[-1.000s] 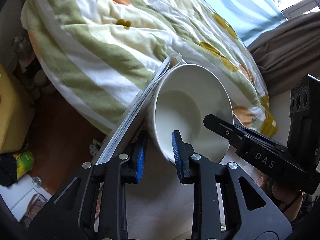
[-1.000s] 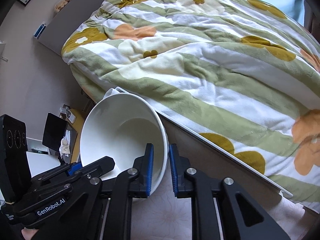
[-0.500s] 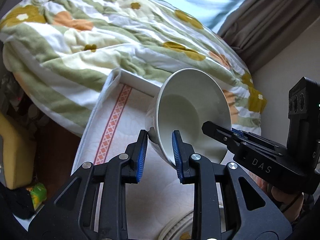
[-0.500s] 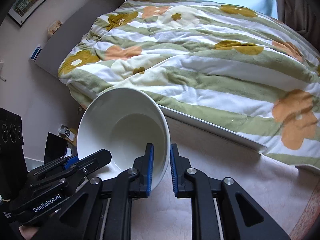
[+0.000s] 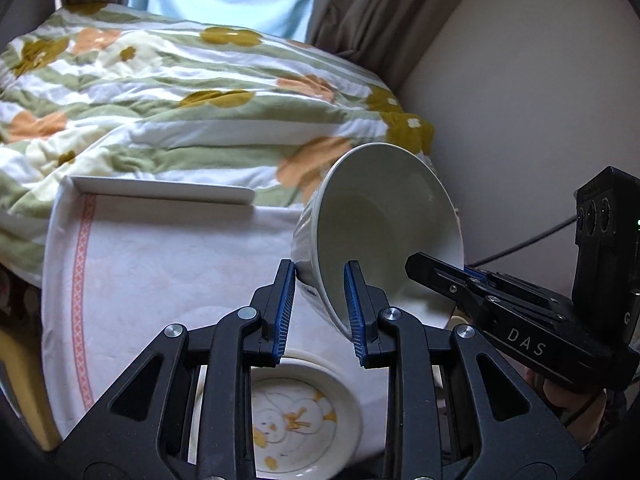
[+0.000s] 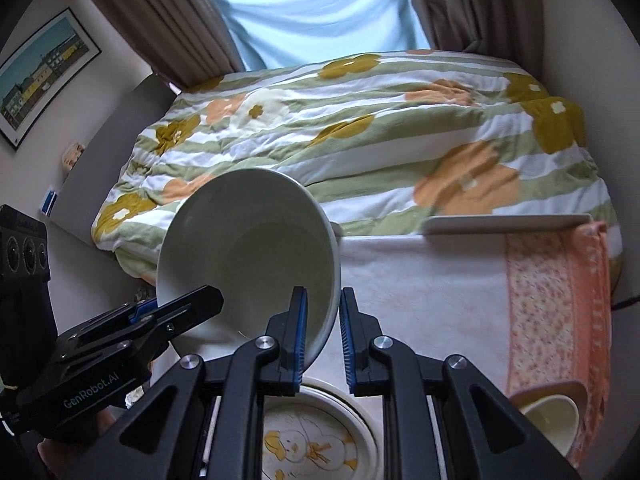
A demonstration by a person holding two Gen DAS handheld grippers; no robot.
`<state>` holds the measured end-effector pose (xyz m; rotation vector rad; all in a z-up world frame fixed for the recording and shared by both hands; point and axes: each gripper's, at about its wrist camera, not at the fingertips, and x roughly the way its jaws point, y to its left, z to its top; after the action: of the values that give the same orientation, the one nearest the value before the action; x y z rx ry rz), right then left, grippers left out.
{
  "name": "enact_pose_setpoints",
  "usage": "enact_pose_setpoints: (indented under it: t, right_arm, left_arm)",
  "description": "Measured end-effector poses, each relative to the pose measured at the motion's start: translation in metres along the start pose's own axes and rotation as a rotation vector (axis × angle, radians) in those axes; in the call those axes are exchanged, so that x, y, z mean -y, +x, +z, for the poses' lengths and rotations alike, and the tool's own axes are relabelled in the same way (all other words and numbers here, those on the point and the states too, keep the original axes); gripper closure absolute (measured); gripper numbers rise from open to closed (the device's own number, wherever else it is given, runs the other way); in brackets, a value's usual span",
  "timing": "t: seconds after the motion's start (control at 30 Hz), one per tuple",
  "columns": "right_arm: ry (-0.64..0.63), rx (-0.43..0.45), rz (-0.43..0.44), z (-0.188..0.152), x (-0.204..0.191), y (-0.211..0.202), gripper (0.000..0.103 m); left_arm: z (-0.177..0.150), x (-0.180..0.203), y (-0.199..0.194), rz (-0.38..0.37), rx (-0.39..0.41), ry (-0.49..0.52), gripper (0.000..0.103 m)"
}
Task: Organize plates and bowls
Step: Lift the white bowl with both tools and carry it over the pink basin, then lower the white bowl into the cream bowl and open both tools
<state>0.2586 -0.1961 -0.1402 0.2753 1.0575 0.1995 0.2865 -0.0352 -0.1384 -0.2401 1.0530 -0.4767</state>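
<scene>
Bedroom setting: cloth-covered table (image 5: 168,248) pushed against a bed with a floral duvet (image 6: 360,120), curtains behind.

White bowl (image 5: 384,232) is held tilted in the air above the table, opening turned toward both cameras. It is gripped by 2 grippers at once. Left gripper (image 5: 318,308): jaws pinching the bowl's lower-left rim, 1 pad outside, 1 inside. Right gripper (image 6: 322,336): jaws pinching the opposite rim the same way.

Patterned plate (image 5: 296,420) is seen flat on the cloth directly below the grippers. A small cup (image 6: 550,418) sits at the right table edge.

Handling, judged: glazed ceramic, rigid, fairly heavy, slippery, chips on impact. Rim grip is the only practical hold; wall should be kept seated deep between the pads.

Pose: both tools angled forward and converging on the bowl from either side, wrists roughly level.
</scene>
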Motion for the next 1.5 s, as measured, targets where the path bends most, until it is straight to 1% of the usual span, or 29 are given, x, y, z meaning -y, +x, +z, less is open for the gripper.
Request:
enact_pose_setpoints:
  t: [0.13, 0.27, 0.43, 0.5, 0.6, 0.77, 0.93, 1.03, 1.17, 1.3, 1.43, 1.5]
  right_arm:
    - [0.045, 0.03, -0.034, -0.027, 0.048, -0.043, 0.088]
    - [0.074, 0.026, -0.052, -0.056, 0.094, -0.075, 0.088]
    - [0.084, -0.015, -0.072, -0.087, 0.147, -0.094, 0.088]
    - [0.083, -0.035, -0.071, -0.097, 0.161, -0.094, 0.088]
    - [0.091, -0.069, -0.061, -0.111, 0.182, -0.089, 0.088]
    - [0.102, -0.12, -0.037, -0.129, 0.209, -0.071, 0.088]
    - [0.097, -0.143, -0.021, -0.136, 0.214, -0.057, 0.088]
    - [0.085, -0.144, -0.018, -0.138, 0.215, -0.054, 0.088]
    - [0.082, -0.15, -0.008, -0.138, 0.219, -0.049, 0.088]
    - [0.083, -0.155, 0.001, -0.139, 0.221, -0.046, 0.088]
    - [0.075, -0.157, 0.003, -0.139, 0.221, -0.045, 0.088]
    - [0.066, -0.161, 0.0, -0.138, 0.219, -0.045, 0.088]
  left_arm:
    - [-0.026, 0.066, 0.011, -0.02, -0.023, 0.051, 0.081]
    - [-0.059, 0.121, 0.027, -0.036, -0.057, 0.063, 0.081]
    - [-0.104, 0.168, 0.053, -0.041, -0.097, 0.033, 0.081]
    - [-0.118, 0.178, 0.064, -0.036, -0.116, 0.018, 0.081]
    - [-0.139, 0.188, 0.081, -0.017, -0.153, 0.001, 0.081]
    - [-0.159, 0.188, 0.104, 0.032, -0.203, -0.006, 0.081]
    - [-0.158, 0.184, 0.122, 0.082, -0.232, 0.013, 0.081]
    - [-0.16, 0.186, 0.126, 0.11, -0.244, 0.033, 0.081]
    - [-0.161, 0.19, 0.132, 0.147, -0.241, 0.07, 0.081]
    - [-0.16, 0.198, 0.135, 0.193, -0.238, 0.121, 0.081]
    - [-0.161, 0.207, 0.137, 0.265, -0.231, 0.193, 0.081]
    - [-0.162, 0.209, 0.138, 0.286, -0.228, 0.212, 0.081]
